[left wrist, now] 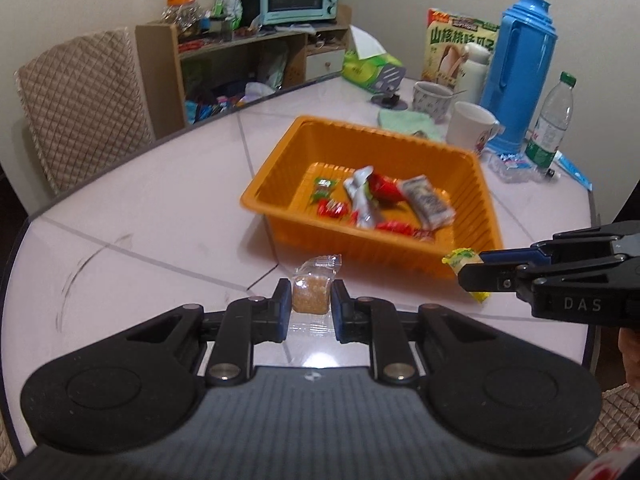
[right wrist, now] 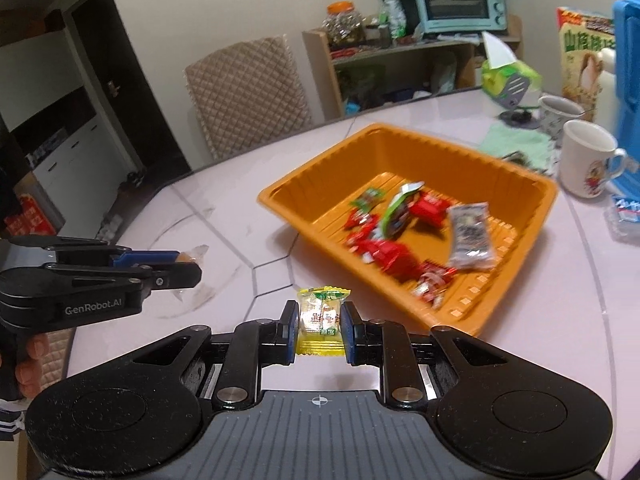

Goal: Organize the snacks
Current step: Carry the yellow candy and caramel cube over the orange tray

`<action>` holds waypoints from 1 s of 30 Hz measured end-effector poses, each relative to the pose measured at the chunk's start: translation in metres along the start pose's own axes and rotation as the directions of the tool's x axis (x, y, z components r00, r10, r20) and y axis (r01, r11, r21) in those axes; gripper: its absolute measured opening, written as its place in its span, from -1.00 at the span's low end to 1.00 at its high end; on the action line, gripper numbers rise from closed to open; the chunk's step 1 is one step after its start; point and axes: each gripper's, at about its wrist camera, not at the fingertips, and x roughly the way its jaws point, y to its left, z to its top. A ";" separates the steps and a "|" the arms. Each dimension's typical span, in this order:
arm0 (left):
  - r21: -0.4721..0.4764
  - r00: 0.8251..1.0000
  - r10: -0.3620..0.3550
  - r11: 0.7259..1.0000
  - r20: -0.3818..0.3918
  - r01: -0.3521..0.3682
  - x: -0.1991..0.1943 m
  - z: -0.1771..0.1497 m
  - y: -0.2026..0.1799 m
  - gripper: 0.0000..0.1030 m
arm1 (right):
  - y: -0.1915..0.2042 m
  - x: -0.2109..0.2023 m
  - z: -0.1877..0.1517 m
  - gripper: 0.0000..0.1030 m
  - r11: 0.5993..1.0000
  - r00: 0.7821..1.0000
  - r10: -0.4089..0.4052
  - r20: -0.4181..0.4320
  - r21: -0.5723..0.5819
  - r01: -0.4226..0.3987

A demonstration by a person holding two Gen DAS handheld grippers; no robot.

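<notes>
An orange plastic tray (left wrist: 276,168) sits on the white table and holds several wrapped snacks (left wrist: 380,200); it also shows in the right wrist view (right wrist: 320,176). My left gripper (left wrist: 311,300) is shut on a clear-wrapped brown square snack (left wrist: 310,294), held above the table just short of the tray's near edge. My right gripper (right wrist: 321,318) is shut on a yellow-wrapped candy (right wrist: 322,316), near the tray's near corner. The right gripper shows in the left wrist view (left wrist: 472,276) with the yellow candy (left wrist: 460,258). The left gripper shows in the right wrist view (right wrist: 188,264).
At the table's far side stand a blue thermos (left wrist: 520,76), a water bottle (left wrist: 552,120), a white mug (left wrist: 470,128), a second cup (left wrist: 432,98), a snack box (left wrist: 456,48), a tissue pack (left wrist: 370,66) and a green cloth (left wrist: 408,120). A padded chair (left wrist: 80,104) and shelf (left wrist: 240,64) stand behind.
</notes>
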 end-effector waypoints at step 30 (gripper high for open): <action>0.071 0.999 -0.038 0.997 0.002 0.038 0.093 0.092 -0.028 -0.64 | -0.099 0.017 0.064 -0.56 0.982 0.983 -0.176 0.047 0.081 0.172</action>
